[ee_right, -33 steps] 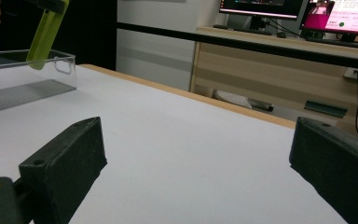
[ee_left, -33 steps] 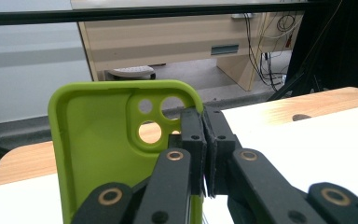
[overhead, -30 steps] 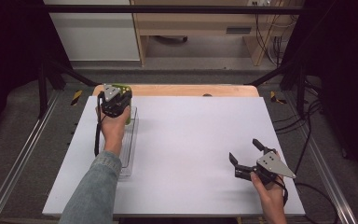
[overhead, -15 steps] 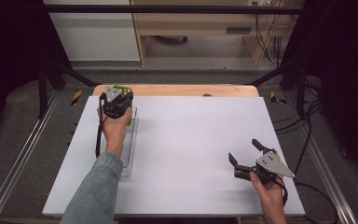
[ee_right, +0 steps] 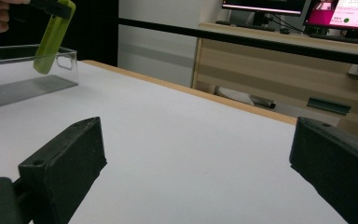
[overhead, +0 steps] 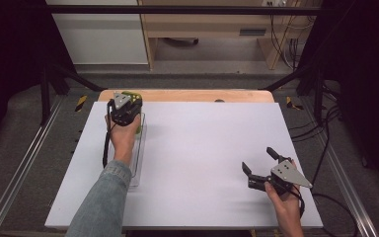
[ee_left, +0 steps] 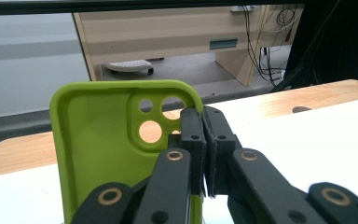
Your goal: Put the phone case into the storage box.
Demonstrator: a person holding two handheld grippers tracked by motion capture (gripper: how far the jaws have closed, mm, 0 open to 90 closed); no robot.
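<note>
Left tool (ee_left: 204, 154) clamped on case (ee_left: 102, 154) edge, held upright over bin (overhead: 139, 148) near surface's far-left corner. Right tool (overhead: 259, 167) apart, idle near right edge. Step: lowering/lifting case, can't tell which. Next probably needs slow, vertical motion w/ clearance from bin walls.

Shifted only marginally rightward in the high view: left gripper (ee_left: 204, 126), clamped on green phone case (ee_left: 98, 154), over far end of clear tray (overhead: 140, 158).

The left tool (overhead: 124, 109), held at arm's length, has its jaws pinched together; the right tool (overhead: 259, 167) rests low, jaws spread wide.
</note>
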